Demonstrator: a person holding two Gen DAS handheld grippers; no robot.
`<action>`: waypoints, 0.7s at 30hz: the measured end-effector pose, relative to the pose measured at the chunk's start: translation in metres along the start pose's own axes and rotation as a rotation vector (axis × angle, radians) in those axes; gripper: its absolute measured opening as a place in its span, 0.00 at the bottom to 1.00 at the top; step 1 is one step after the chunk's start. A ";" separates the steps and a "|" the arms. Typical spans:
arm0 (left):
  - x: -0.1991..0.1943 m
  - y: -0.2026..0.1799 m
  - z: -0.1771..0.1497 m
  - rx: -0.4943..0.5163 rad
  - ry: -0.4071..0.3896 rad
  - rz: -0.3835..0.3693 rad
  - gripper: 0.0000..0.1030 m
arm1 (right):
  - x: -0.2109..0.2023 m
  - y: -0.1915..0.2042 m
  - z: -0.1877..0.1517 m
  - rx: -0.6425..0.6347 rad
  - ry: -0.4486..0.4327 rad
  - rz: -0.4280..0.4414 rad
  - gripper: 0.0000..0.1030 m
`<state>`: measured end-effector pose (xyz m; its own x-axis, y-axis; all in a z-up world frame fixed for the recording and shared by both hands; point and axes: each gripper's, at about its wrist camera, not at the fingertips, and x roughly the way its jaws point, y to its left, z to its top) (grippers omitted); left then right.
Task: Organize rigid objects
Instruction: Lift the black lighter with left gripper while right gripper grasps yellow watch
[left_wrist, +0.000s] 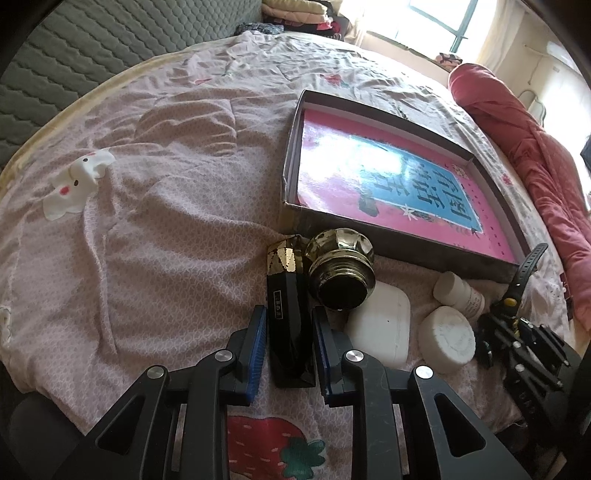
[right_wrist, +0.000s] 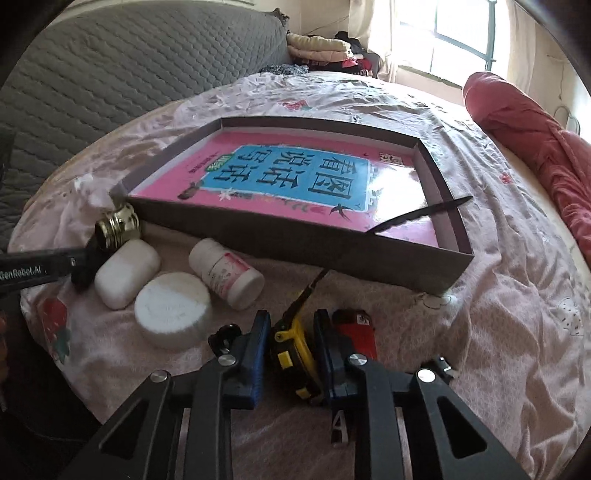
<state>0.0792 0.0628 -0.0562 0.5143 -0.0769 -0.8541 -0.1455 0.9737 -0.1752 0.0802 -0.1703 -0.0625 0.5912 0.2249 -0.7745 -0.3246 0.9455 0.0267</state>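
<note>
The left hand-held gripper (left_wrist: 289, 345) has its blue pads around the faceted black bottle with a gold cap (left_wrist: 286, 314), which lies on the bed; the right pad looks to touch it, a sliver of gap shows at the left, so I judge it straddled rather than firmly clamped. The right hand-held gripper (right_wrist: 291, 349) sits close on the yellow-and-black watch (right_wrist: 293, 341), though contact cannot be confirmed. Lifting the glossy bottle by its tapered base risks a slip, and it could knock the round gold-rimmed glass jar (left_wrist: 340, 275) touching its cap. The watch strap (right_wrist: 421, 214) lies draped over the wall of the shallow grey cardboard box holding a pink book (right_wrist: 373, 251) and may snag. The wrinkled pink bedsheet (left_wrist: 147, 221) gives soft, uneven support; a grey quilted headboard (right_wrist: 110, 81) and a bright window (right_wrist: 461, 33) lie beyond.
</note>
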 end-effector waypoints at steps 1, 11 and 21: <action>0.001 0.000 0.000 0.000 0.003 -0.003 0.24 | -0.002 -0.004 0.000 0.019 -0.012 0.013 0.23; -0.007 0.007 0.005 0.023 0.017 -0.055 0.23 | -0.032 -0.027 0.003 0.148 -0.152 0.151 0.20; -0.026 0.010 0.005 0.020 -0.015 -0.098 0.23 | -0.041 -0.028 0.005 0.178 -0.191 0.208 0.19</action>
<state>0.0683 0.0757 -0.0329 0.5377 -0.1691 -0.8260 -0.0772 0.9657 -0.2479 0.0687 -0.2053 -0.0288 0.6590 0.4412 -0.6091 -0.3284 0.8974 0.2947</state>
